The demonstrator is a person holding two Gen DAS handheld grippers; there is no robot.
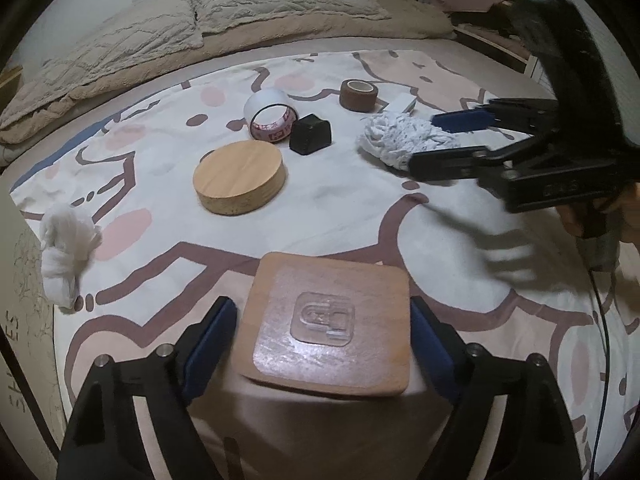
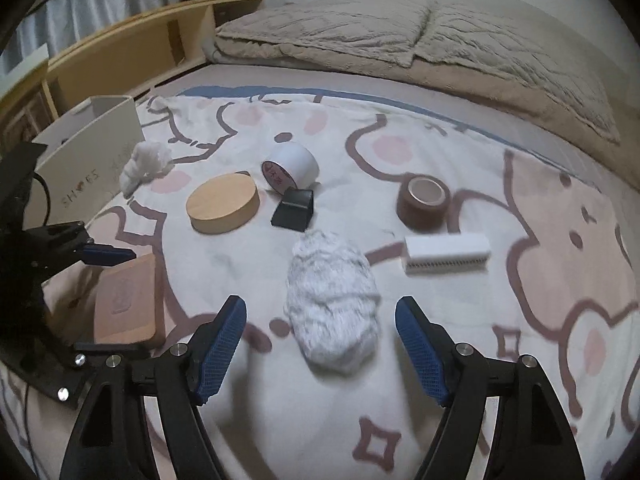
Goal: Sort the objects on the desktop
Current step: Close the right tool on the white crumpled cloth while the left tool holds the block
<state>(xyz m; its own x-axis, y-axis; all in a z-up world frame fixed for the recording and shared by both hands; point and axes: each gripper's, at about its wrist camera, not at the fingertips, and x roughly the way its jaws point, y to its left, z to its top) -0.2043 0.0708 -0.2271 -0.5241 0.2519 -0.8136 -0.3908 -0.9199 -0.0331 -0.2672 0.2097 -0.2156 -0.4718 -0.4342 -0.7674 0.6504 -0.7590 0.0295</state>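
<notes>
Showing only rightward: white brush (image 2: 447,254) beyond gaping right gripper (image 2: 320,354).

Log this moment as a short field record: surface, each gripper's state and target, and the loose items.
surface: patterned blanket on a bed
left gripper: open, fingers either side of the square wooden board
right gripper: open, fingers flanking the fluffy grey-white cloth
loose items: round wooden disc, white tape roll, brown tape roll, black block, white brush, white cotton wad
container: white cardboard box, left edge
</notes>
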